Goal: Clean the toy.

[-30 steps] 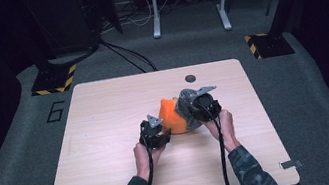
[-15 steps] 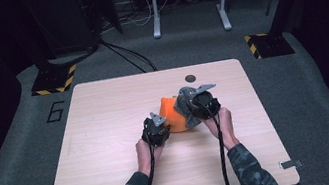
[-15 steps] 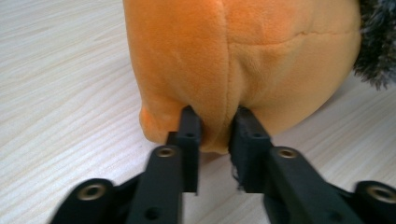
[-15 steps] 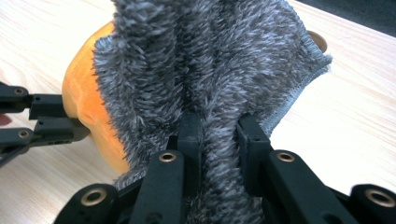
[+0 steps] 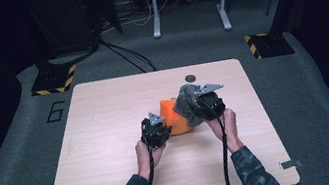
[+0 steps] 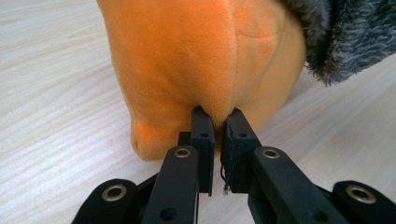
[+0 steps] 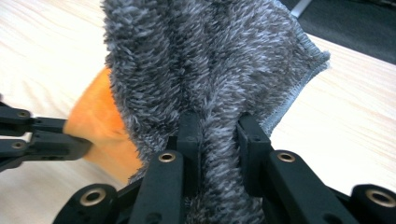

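The soft orange plush cushion-like thing (image 5: pixel 174 117) sits mid-table, directly ahead of the left gripper (image 5: pixel 155 128) and just to the inner side of the right gripper (image 5: pixel 203 102). Draped over its far-right top is a shaggy grey microfibre cloth w/ stitched edge (image 5: pixel 186 100).

Key relation: both things lie between the two claws. The left one is nearer the orange plush, the right one nearer the cloth. The plush's long axis runs roughly across from one claw to the other, so any pull-apart would go along that line, I'd judge.

Left gripper view: its jaws have just been closing and are now nearly together, pinching a fold of the orange plush (image 6: pixel 196 60) at its lower edge; fabric bunches into the gap at the tips. The grey cloth (image 6: pixel 345 32) hangs above and to the right of that claw, well past the tips.

Right gripper view: the right gripper (image 7: pixel 218 128) is clamped on a thick ridge of grey cloth (image 7: pixel 205 60) that rises straight ahead from between the jaws. The orange plush (image 7: pixel 100 121) peeks out below-left of it, and the left gripper (image 7: pixel 88 145) comes in at far left, its tip at the plush.

The high view gives the overall layout on the pale wood table (image 5: pixel 105 112), but hands and claws hide both pinch points; the gripper views show those grips, not the layout.
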{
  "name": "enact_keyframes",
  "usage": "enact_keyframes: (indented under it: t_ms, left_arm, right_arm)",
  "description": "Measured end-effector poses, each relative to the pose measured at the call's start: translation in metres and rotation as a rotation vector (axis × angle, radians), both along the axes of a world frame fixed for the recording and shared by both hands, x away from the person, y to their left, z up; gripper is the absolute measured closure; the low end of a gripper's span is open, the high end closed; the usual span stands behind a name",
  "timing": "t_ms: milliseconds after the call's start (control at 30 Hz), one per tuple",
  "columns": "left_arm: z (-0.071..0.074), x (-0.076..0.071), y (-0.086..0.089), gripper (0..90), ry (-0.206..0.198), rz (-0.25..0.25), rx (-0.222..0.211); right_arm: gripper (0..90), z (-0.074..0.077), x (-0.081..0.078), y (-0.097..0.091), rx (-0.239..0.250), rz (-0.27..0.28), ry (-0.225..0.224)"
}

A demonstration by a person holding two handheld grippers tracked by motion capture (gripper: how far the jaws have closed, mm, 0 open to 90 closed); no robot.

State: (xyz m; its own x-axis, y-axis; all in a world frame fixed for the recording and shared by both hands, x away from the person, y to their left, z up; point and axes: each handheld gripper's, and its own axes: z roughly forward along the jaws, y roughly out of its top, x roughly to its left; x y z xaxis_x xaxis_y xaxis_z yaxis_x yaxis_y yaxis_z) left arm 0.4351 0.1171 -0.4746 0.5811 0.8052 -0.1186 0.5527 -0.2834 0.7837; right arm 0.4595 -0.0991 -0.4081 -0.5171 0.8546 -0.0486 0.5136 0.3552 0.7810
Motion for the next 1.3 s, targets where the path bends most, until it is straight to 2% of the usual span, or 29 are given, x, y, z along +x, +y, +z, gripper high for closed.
enact_keyframes:
  t_ms: [100,233,267,300,400,500,633,733,933,1033,1300]
  left_arm:
    - [-0.001,0.0,0.002,84.3,0.013,0.003,-0.029]
    - [0.0,0.003,0.003,84.1,0.01,-0.011,0.004]
    - [-0.001,0.003,0.002,84.1,0.016,-0.003,-0.012]
    - [-0.001,0.003,0.002,84.0,0.009,-0.003,-0.002]
    - [-0.002,0.004,0.001,83.8,0.004,-0.006,0.014]
    - [-0.003,0.004,0.0,83.7,-0.004,-0.007,0.027]
    - [-0.006,0.006,0.001,83.6,0.003,-0.001,0.02]
    - [-0.007,0.006,0.002,83.6,0.004,0.002,0.026]
    - [-0.008,0.007,0.003,83.5,0.003,0.004,0.025]
    - [-0.009,0.007,0.004,83.3,0.009,0.007,0.017]
    - [-0.009,0.007,0.004,83.2,0.006,0.009,0.021]
  right_arm:
    - [74.6,0.004,-0.005,0.005,0.015,0.026,0.002]
    - [74.4,0.004,-0.007,0.016,0.042,0.07,0.018]
    - [74.4,0.003,-0.005,0.019,0.038,0.084,0.018]
    - [74.4,0.001,-0.004,0.023,0.042,0.093,0.022]
    - [74.2,-0.005,0.0,0.031,0.022,0.1,0.033]
    - [74.3,-0.01,0.002,0.036,-0.013,0.073,0.03]
    - [74.6,-0.014,0.002,0.036,-0.041,0.06,0.025]
    - [74.8,-0.016,0.002,0.032,-0.06,0.06,0.021]
    - [75.0,-0.021,0.003,0.02,-0.051,0.019,0.042]
    - [75.1,-0.025,0.005,0.012,-0.069,-0.001,0.044]
    - [75.2,-0.043,0.01,-0.009,-0.066,-0.047,0.112]
